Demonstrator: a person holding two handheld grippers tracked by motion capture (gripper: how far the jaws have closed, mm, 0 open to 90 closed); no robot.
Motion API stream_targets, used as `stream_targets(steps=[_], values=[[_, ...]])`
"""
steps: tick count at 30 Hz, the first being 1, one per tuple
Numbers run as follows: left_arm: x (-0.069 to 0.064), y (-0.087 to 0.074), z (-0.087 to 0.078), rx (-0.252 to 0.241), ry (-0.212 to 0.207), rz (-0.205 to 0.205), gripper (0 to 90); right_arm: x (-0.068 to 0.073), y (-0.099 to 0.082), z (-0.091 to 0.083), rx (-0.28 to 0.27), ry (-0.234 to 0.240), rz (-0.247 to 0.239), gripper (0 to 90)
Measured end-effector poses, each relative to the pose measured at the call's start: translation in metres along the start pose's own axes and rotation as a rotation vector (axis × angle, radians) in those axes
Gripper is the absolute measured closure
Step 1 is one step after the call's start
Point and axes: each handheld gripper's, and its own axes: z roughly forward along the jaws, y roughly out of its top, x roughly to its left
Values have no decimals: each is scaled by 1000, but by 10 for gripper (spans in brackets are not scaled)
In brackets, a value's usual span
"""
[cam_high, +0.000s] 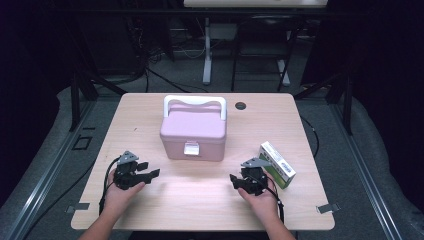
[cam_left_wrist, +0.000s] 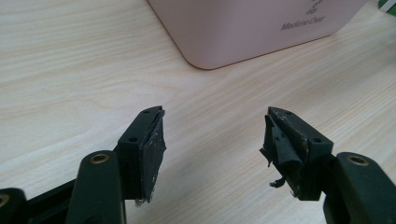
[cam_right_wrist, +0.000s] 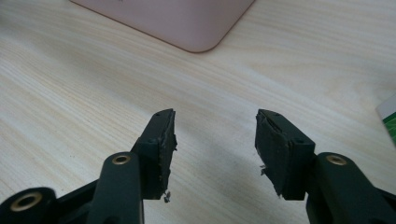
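A pale wood-grain surface (cam_high: 200, 200) with rounded corners carries a pink medicine chest (cam_high: 193, 131) near its middle, well back from the near edge. The chest is smooth plastic with rounded corners, a white handle (cam_high: 195, 102) folded toward the far side and a white latch (cam_high: 191, 148) on its front; the lid is shut, so what is inside cannot be told. To its right, near the surface's right edge, lies a small green and white carton (cam_high: 277, 164), a flat rectangular box turned at an angle. The left tool (cam_high: 148, 172) rests near the front left, its jaws spread with nothing between them, and bare wood lies between it and the chest. The right tool (cam_high: 239, 181) sits at front right, jaws also apart and empty, just beside the carton. The black pads (cam_left_wrist: 152, 154) are worn and frayed at their edges. A broad strip of open wood separates the two tools.
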Motion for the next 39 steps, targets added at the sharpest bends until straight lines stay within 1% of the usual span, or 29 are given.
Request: stream_targets(steps=[2,3,4,6,7,9,11,12,13,14,15,16,17,18,20,22,23,24,25,28,30,31,32,33,34,35,37,38,39], values=[[0,0,0,4,3,1,408,0,0,1,8,6,-5,468],[-1,0,0,20,-6,2,420,1,0,2,17,-2,-14,444],[-1,0,0,20,-6,2,423,1,0,2,17,-2,-14,444],[-4,-1,0,38,10,23,423,1,0,1,1,-5,-13,442],[-5,-1,0,46,22,44,423,1,1,1,-11,-6,-6,442],[-5,-1,-1,46,23,51,423,0,2,2,-16,-10,-5,442],[-5,-1,-4,34,27,48,425,0,3,3,-13,-5,11,442],[-5,-1,-4,34,27,48,428,0,3,3,-13,-5,11,442],[-5,-1,-4,23,29,33,428,0,3,4,-12,-3,11,442],[-4,-1,-5,20,29,32,436,0,3,4,-12,-5,8,442],[-3,-1,-5,16,25,23,450,1,4,4,-24,-13,2,442],[-2,-1,-5,12,31,21,450,1,4,4,-24,-13,2,442],[-1,-1,-5,13,20,14,477,0,4,3,-37,-24,0,443],[-1,0,-4,10,20,11,477,0,4,3,-37,-24,0,443],[1,0,-2,19,18,5,496,-2,5,4,-48,-31,8,449],[1,-1,-3,20,25,7,498,-5,6,5,-58,-20,49,453],[1,-1,-3,20,25,7,498,-5,7,6,-59,-22,55,455],[0,-1,-4,15,26,4,498,-5,7,6,-59,-22,55,455],[0,-1,-6,8,25,3,497,-5,7,8,-56,-31,43,455],[1,-1,-7,2,29,0,491,-4,7,10,-53,-38,41,452],[2,0,-7,-7,32,-5,485,-2,8,10,-52,-41,20,447],[2,0,-7,-7,32,-5,480,-2,8,10,-52,-41,20,447],[3,0,-7,-21,34,-7,480,-1,8,10,-58,-38,12,444],[4,0,-6,-24,40,-6,462,-1,8,10,-62,-33,4,440],[5,0,-6,-24,37,-7,447,0,8,10,-66,-39,-6,438],[7,0,-4,-16,39,-16,427,0,9,11,-73,-80,-26,437],[8,0,-4,-12,40,-21,419,-1,10,11,-77,-79,-21,435],[9,0,-4,-15,37,-21,419,-2,10,13,-86,-68,-10,432],[10,1,-5,-24,32,-18,420,-2,11,14,-81,-70,0,432]])
